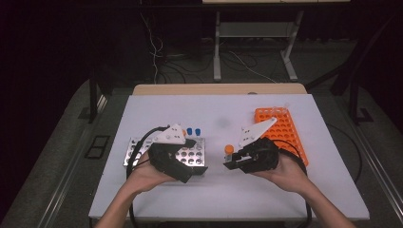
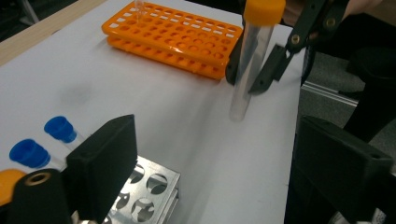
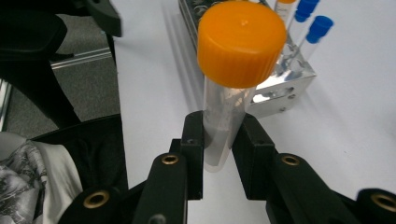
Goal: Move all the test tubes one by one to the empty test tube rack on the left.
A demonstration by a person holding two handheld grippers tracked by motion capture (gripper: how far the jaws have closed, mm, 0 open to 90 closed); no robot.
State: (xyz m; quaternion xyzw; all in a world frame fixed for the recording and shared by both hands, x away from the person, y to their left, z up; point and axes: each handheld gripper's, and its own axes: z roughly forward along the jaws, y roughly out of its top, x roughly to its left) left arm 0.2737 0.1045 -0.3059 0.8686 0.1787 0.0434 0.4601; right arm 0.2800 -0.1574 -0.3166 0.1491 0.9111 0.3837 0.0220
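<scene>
Tabletop: a white rectangular tabletop (image 1: 218, 190) fills the middle of the high view and carries both racks.

Orange rack: a flat orange plastic tube rack (image 1: 285, 130) with many round holes lies at centre right of the high view, and at the upper middle of the left gripper view (image 2: 173, 35).

Metal rack: a shiny perforated metal tube rack (image 1: 192, 154) sits left of centre in the high view, partly under the left hand, with two blue-capped tubes (image 1: 192, 131) standing at its far edge.

Left gripper: the black left gripper (image 1: 190, 142) hovers over the metal rack; in the left gripper view its fingers (image 2: 105, 158) are spread wide apart with nothing between them.

Right gripper: the black right gripper (image 1: 229, 161) is held just right of the metal rack; its fingers (image 3: 194, 140) are clamped on the tube's lower body.

Tube: the clear plastic tube with an orange screw cap (image 3: 229, 93) stands upright in that grip, off the tabletop between the two racks, at the upper middle of the left gripper view (image 2: 250, 60).

Handling: it looks light, stiff and empty; the smooth round wall could slip or swivel, and a hard squeeze might crack it.

Where to hold: mid-body below the cap seems best, leaving the rounded bottom free to enter a rack hole.
</scene>
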